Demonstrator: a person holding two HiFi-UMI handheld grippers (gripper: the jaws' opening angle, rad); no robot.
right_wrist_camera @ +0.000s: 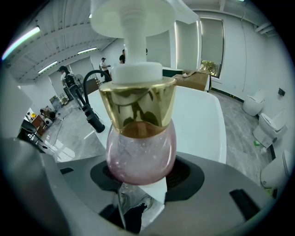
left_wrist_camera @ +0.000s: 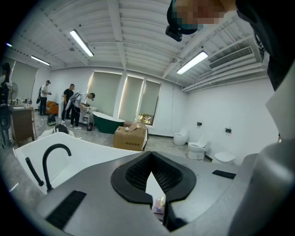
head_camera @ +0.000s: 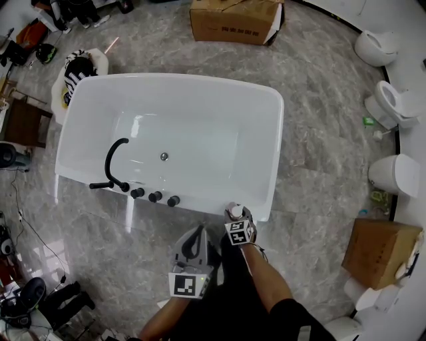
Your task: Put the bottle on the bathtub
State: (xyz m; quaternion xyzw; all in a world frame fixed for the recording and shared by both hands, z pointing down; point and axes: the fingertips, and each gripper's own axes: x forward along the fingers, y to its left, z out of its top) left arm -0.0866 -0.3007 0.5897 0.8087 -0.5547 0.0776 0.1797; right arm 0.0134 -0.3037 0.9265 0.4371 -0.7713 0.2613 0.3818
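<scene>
The bottle (right_wrist_camera: 140,152) has a round pink body, a gold collar and a white pump head. My right gripper (right_wrist_camera: 146,182) is shut on its pink body and holds it upright. In the head view the bottle (head_camera: 234,212) is at the near rim of the white bathtub (head_camera: 276,133), close to its right front corner, with the right gripper (head_camera: 237,221) around it. My left gripper (head_camera: 196,238) hangs just left of it over the floor, shut and empty. In the left gripper view the bottle (left_wrist_camera: 159,206) shows through the slit under the left gripper (left_wrist_camera: 150,162).
A black faucet (head_camera: 113,163) and knobs (head_camera: 155,196) stand on the tub's near rim to the left. Cardboard boxes (head_camera: 236,20) (head_camera: 383,250) sit behind the tub and at right. Toilets (head_camera: 396,103) line the right wall. People (left_wrist_camera: 76,108) stand far off by a green tub (left_wrist_camera: 108,123).
</scene>
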